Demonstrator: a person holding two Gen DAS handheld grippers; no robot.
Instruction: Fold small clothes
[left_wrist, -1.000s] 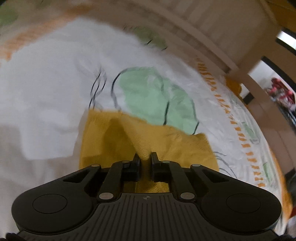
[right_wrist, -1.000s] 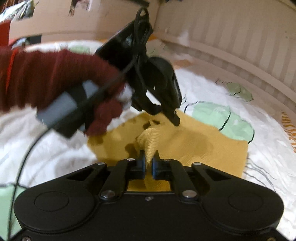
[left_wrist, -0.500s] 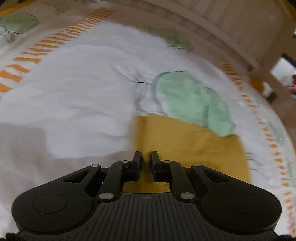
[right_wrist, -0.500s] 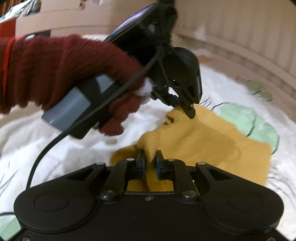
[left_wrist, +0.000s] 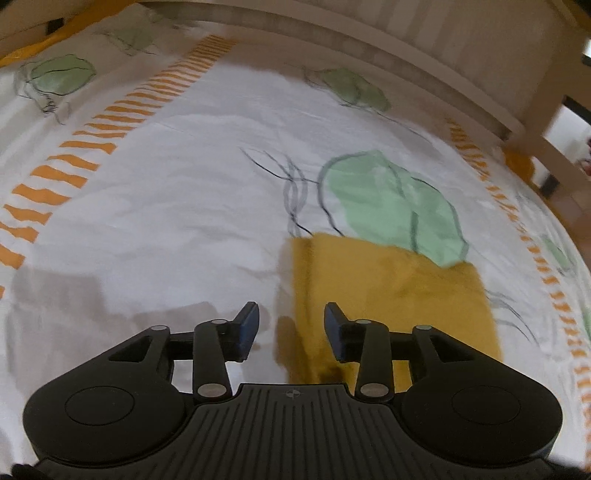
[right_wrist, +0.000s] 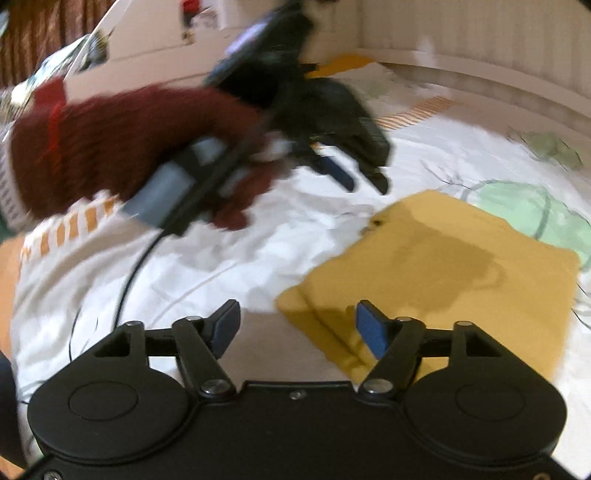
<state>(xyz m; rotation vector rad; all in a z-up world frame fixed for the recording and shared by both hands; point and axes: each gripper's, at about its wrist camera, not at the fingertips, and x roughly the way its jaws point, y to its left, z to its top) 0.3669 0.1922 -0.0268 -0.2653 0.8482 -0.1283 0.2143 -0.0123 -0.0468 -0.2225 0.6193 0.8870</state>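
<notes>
Cloth (right_wrist: 436, 266) flat on sheet (left_wrist: 177, 206); left tongs (left_wrist: 291, 328) opening, empty; right tongs (right_wrist: 297, 328) opening, empty

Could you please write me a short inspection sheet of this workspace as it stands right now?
Surface: white bedsheet with green and orange print.
Job's things: yellow cloth lies folded flat, released.
Clutter: nothing seen.
Grippers: left gripper and right gripper both opening; cloth below the jaws, not pinched.
Cables: black cable hangs from the left gripper's handle.
Surroundings: slatted bed frame; red-gloved hand.
</notes>
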